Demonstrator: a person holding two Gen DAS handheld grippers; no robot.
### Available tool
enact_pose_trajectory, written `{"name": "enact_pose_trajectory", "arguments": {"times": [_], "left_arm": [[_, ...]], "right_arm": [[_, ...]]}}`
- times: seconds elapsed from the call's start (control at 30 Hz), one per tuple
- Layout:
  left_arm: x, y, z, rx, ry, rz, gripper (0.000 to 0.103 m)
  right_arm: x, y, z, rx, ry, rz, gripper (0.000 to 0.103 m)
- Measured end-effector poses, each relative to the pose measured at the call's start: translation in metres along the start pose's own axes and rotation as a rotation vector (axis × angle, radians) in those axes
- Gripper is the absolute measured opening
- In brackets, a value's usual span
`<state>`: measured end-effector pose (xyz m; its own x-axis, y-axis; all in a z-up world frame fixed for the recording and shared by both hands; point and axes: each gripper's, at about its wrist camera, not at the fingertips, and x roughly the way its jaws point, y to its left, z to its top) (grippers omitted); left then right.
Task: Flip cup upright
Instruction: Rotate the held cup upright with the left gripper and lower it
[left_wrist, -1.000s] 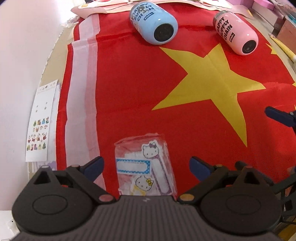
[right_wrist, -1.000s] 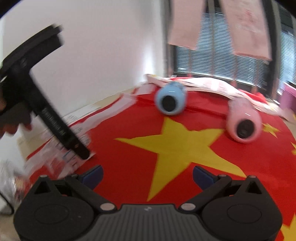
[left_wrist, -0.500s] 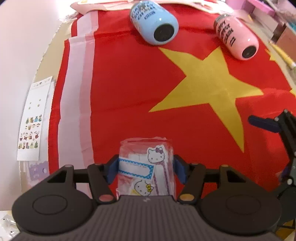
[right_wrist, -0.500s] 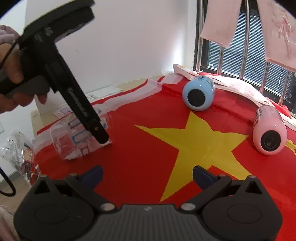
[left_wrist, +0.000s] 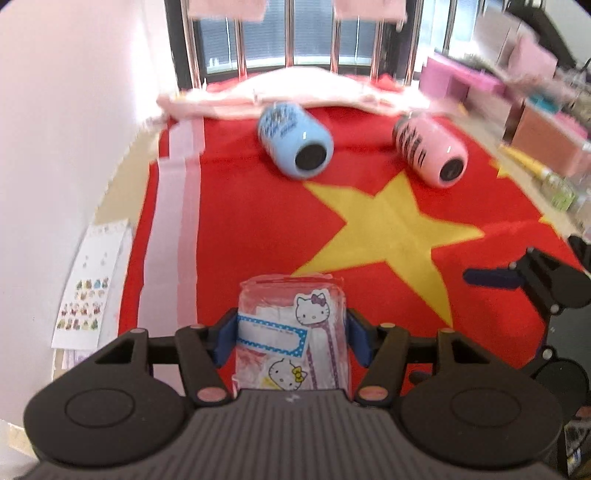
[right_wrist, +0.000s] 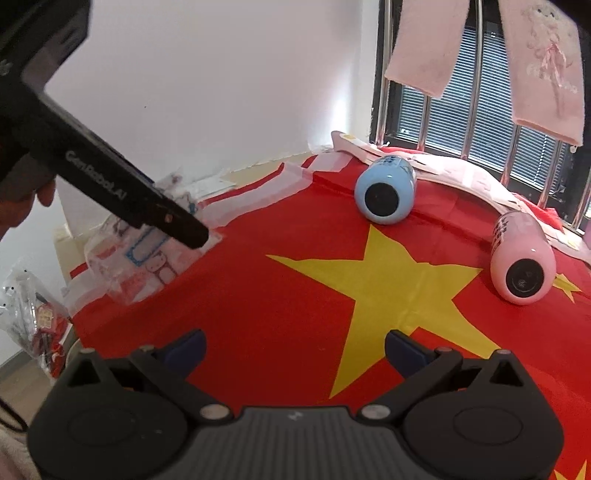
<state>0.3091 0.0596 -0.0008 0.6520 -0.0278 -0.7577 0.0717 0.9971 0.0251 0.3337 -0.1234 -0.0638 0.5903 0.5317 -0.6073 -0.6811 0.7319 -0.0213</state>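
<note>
My left gripper (left_wrist: 291, 336) is shut on a clear plastic cup (left_wrist: 291, 332) covered in Hello Kitty stickers and holds it tilted, lifted off the red flag cloth (left_wrist: 258, 229). In the right wrist view the cup (right_wrist: 136, 258) sits in the left gripper's black fingers (right_wrist: 184, 232) at the left, raised above the cloth. My right gripper (right_wrist: 293, 349) is open and empty, low over the front of the cloth; it also shows in the left wrist view (left_wrist: 491, 277) at the right edge.
A blue bottle (left_wrist: 295, 142) and a pink bottle (left_wrist: 430, 149) lie on their sides at the back of the cloth. A sticker sheet (left_wrist: 92, 280) lies by the left wall. A pink cloth (left_wrist: 295, 88) lies under the window bars. Boxes (left_wrist: 546, 140) stand at the right.
My left gripper closed on the sticker cup and has lifted and tilted it up from lying flat on the cloth. The right gripper has stayed open and shifted its view.
</note>
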Motion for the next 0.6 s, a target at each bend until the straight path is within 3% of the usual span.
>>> {"name": "enact_pose_trajectory", "arguments": {"times": [0.23, 0.6], "left_arm": [[-0.012, -0.003, -0.022, -0.027, -0.226, 0.011, 0.061], [-0.020, 0.010, -0.060, -0.085, -0.512, 0.066, 0.061]], "right_arm": [[-0.009, 0.012, -0.002, 0.033, -0.027, -0.062, 0.103], [-0.014, 0.019, -0.007, 0.087, -0.074, -0.131, 0.103]]}}
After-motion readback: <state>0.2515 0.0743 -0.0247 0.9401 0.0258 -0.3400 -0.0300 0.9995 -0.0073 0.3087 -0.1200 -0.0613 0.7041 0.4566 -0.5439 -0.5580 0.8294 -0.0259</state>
